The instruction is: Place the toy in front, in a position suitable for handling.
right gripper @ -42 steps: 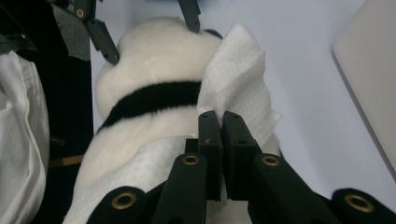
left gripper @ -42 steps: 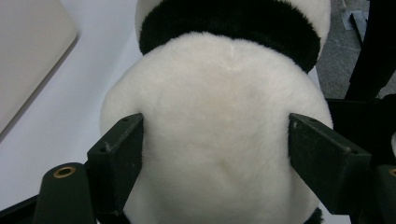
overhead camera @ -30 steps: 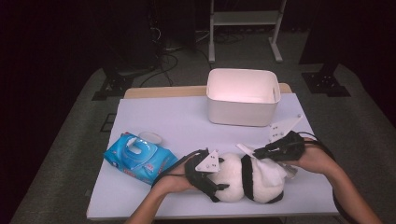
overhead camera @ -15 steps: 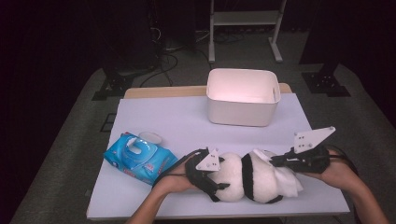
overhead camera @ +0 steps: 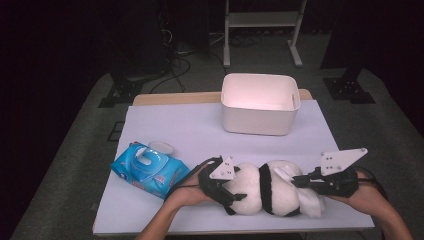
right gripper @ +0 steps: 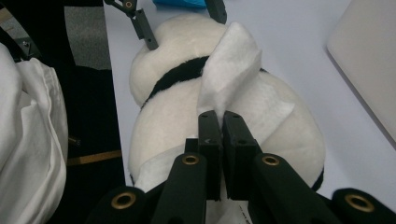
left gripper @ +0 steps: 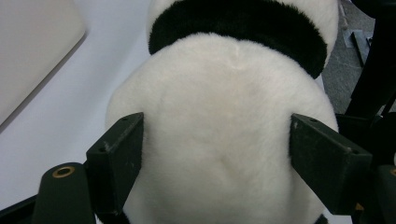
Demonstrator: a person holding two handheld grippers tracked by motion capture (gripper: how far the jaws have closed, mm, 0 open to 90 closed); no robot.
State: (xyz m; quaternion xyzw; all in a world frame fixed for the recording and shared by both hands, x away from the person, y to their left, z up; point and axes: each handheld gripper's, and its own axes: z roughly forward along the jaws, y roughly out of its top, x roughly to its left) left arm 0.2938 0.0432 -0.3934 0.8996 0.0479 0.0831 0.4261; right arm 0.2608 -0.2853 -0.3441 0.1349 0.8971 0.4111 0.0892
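The left gripper (overhead camera: pixel 235 192) is clamping the white end of the plush panda (overhead camera: pixel 270 192) between widely spread jaws, while the right gripper (overhead camera: pixel 295 181) is pinching a white wipe (right gripper: pixel 229 70) with its jaws nearly touching, the wipe lying over the panda's far end. The panda is lying lengthwise close to the near edge of the table (overhead camera: pixel 200 125), the blue wipes pack (overhead camera: pixel 149 169) near the left edge and the white bin (overhead camera: pixel 260 102) at the far edge, leaving open room between.

White bin (overhead camera: pixel 260 104), blue wipes pack (overhead camera: pixel 149 170), perhaps a lid (overhead camera: pixel 161 147).
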